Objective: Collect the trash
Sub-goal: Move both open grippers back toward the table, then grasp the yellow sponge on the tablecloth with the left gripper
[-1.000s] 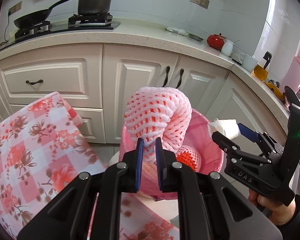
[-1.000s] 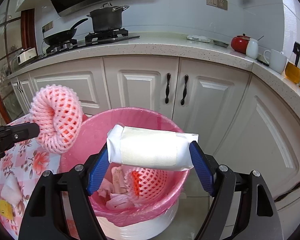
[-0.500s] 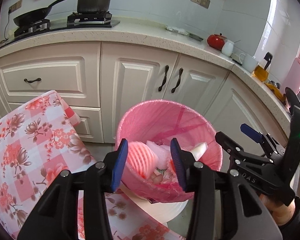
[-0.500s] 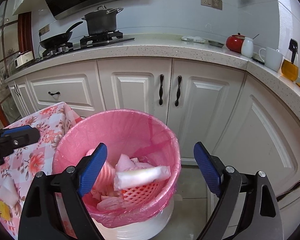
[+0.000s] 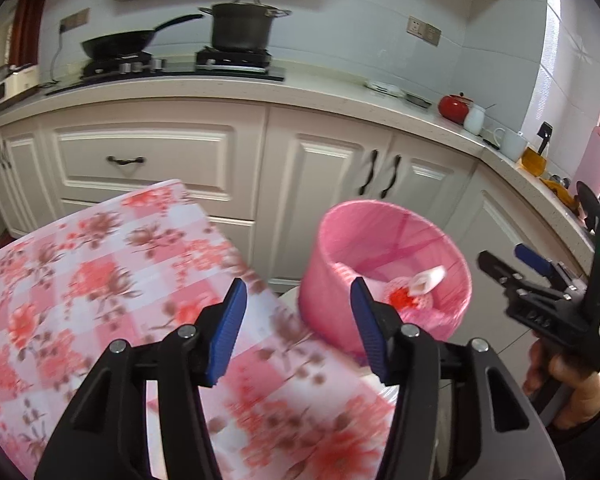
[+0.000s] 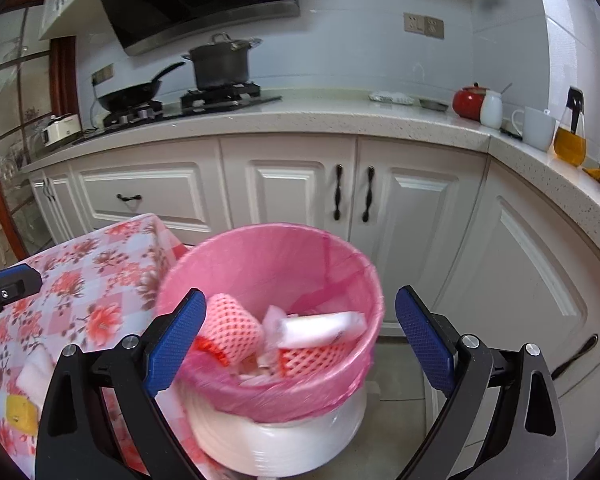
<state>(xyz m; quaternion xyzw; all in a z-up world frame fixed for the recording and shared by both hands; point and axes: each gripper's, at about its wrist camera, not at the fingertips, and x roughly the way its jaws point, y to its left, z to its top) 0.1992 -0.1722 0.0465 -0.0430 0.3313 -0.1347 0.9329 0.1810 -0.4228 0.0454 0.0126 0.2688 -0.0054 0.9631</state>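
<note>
While I held both tools above the floor, my left gripper gaped empty over the floral tablecloth, and my right gripper stood spread wide and empty in front of the pink-lined trash bin. Inside the bin lay the pink foam net and the white wrapped packet, resting on other scraps. Beyond stood white cabinets, then the pot on the stove.

Pink bin liner, red-and-pink floral checked tablecloth, blue gripper pads.
</note>
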